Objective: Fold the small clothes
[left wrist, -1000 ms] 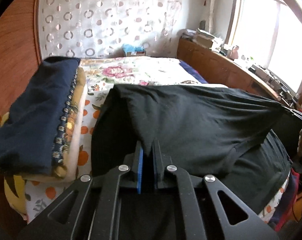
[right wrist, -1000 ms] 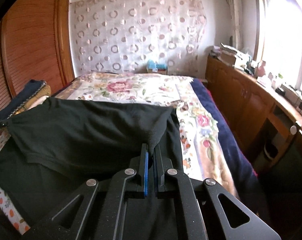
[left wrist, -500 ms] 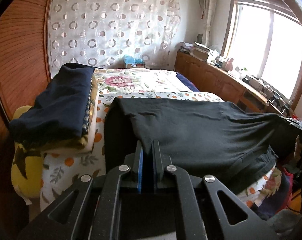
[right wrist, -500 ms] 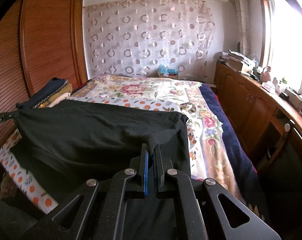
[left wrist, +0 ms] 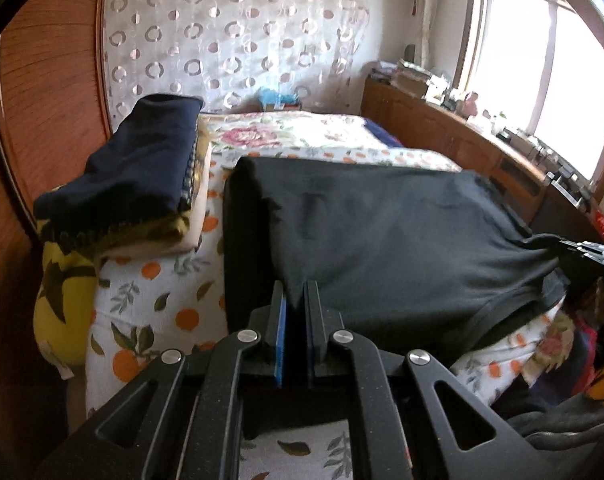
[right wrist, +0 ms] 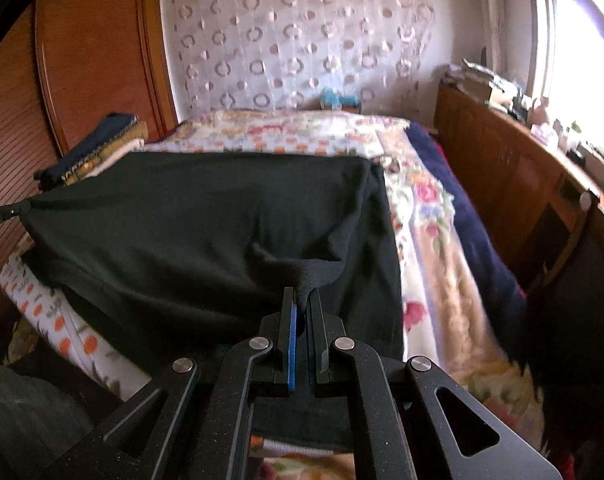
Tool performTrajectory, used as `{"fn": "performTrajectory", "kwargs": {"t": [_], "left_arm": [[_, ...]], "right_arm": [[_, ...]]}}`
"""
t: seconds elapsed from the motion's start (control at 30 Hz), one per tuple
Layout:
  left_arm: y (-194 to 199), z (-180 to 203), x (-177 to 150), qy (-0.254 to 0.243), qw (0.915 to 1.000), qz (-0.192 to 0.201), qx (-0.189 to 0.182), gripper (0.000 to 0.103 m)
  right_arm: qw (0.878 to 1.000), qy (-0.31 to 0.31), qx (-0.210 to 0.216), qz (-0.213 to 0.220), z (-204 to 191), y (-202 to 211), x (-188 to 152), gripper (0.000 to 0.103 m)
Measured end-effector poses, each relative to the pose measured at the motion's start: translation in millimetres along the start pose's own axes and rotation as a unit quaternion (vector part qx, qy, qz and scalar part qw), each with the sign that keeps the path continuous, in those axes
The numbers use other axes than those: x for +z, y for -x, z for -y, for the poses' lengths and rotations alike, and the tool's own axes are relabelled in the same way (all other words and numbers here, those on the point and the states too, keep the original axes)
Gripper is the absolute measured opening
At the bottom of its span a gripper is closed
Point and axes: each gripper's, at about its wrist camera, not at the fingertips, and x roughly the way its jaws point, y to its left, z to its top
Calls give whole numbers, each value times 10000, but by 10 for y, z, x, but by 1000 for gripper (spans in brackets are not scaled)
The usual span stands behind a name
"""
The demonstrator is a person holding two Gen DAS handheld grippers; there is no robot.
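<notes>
the left gripper point(left wrist: 296, 292) points toward 12 o'clock along the bed point(left wrist: 302, 136), its two fingers drawn together and pinching a corner of the one black garment point(left wrist: 382, 240). the right gripper point(right wrist: 302, 300) points the same way, its two fingers likewise pressed on a bunched corner of that cloth. in the left wrist view the right gripper's tip shows at 3 o'clock, holding the far end of the hem; in the right wrist view the left gripper's tip shows at 9 o'clock, gripping the other end. the two tools are well apart, and the edge between them is pulled taut.

the black garment lies spread over the near end of the bed, its far fold at about the middle of each view, its lower layer draped over the bed's edge on an orange-print sheet point(left wrist: 157, 304).

one stack of folded clothes point(left wrist: 141, 176) sits at 10 o'clock in the left wrist view, a navy piece on top, patterned and cream layers beneath. one blue box point(left wrist: 279, 98) rests at 12 o'clock by the one circle-patterned curtain point(left wrist: 237, 32). one wooden cabinet point(right wrist: 514, 168) runs along at 2 o'clock.
</notes>
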Motion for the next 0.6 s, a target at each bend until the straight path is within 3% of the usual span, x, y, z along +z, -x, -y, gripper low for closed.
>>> {"fn": "performTrajectory", "kwargs": {"t": [0.6], "left_arm": [[-114,46,-212,36,9997,-167,186,9]], "right_arm": [[9999,67,-132,-44,-53,-115,75,4]]}}
